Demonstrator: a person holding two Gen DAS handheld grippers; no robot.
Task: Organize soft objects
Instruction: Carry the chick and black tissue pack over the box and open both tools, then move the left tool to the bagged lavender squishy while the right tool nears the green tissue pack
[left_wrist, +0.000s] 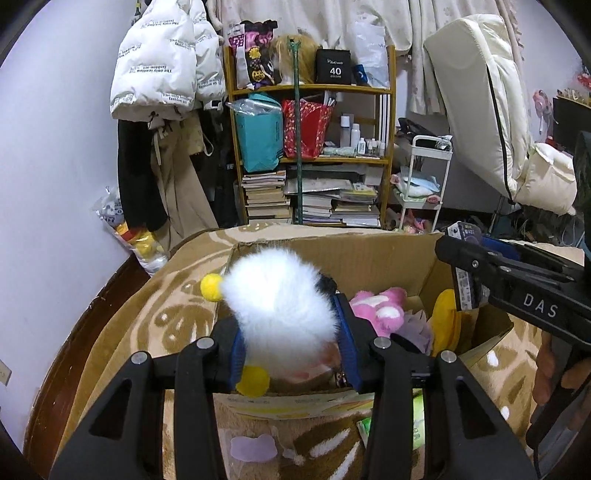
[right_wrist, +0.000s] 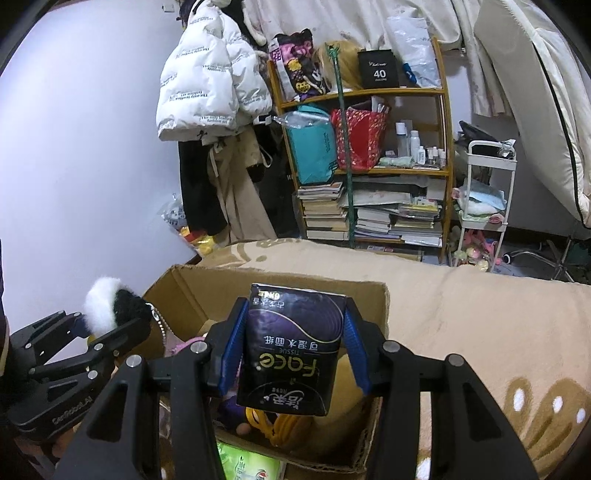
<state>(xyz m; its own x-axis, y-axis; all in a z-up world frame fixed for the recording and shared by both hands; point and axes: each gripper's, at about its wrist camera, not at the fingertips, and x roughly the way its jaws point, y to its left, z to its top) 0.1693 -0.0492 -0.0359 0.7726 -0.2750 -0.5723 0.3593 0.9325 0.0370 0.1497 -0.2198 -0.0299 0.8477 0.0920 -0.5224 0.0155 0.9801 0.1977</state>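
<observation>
Right now both grippers hang over the open cardboard box (left_wrist: 369, 254). Left gripper (left_wrist: 291, 347) has its jaws squeezed shut on a fluffy white toy (left_wrist: 280, 299) with yellow pom-poms. It looks light and squishy, so holding its fat middle works best. Right gripper (right_wrist: 291, 347) pinches a dark tissue pack (right_wrist: 291, 350) by its two sides. That pack looks soft and a bit slippery.
</observation>
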